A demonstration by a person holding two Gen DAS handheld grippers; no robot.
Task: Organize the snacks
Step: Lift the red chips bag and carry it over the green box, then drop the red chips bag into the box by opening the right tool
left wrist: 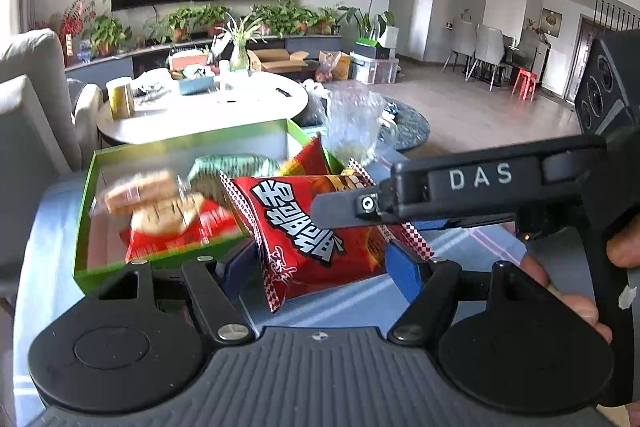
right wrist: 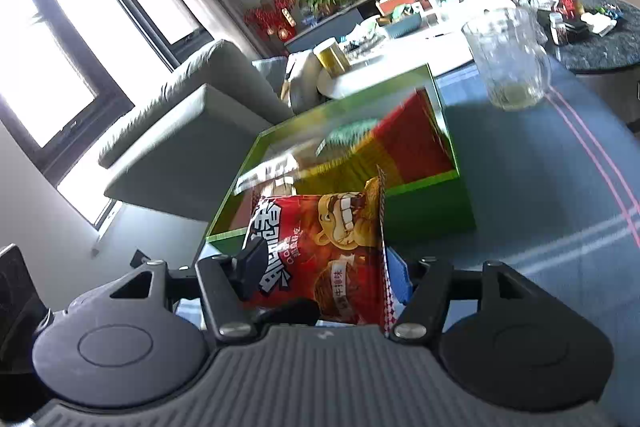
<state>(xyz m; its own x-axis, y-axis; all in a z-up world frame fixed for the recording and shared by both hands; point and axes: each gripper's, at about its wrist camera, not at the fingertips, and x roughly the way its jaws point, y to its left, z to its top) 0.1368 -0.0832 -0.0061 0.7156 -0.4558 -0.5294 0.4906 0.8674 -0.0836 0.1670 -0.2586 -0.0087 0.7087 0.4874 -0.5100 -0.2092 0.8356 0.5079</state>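
The red snack bag [left wrist: 304, 239] is in the air just in front of the green box [left wrist: 86, 211], above the blue desk [left wrist: 352, 299]. Both grippers hold it. The left gripper [left wrist: 320, 267] has its jaws pinching the lower part of the bag, one blue pad on each side of it. The right gripper [right wrist: 324, 279] pinches the same red snack bag [right wrist: 332, 247] from the other side; in the left wrist view its black finger lies across the upper right part of the bag. Part of a hand [left wrist: 576, 299] shows at the right edge of that view, on the handle.

Behind the bag, the green box [right wrist: 424, 211] stands open on the desk [right wrist: 520, 187] and already has other snacks inside: a pack of biscuits [left wrist: 152, 203], blurred, and a green-white packet [left wrist: 232, 165] farther back. Beyond the far right corner of the box, a clear glass jug [right wrist: 508, 59] stands upright on the desk, apart from the box.
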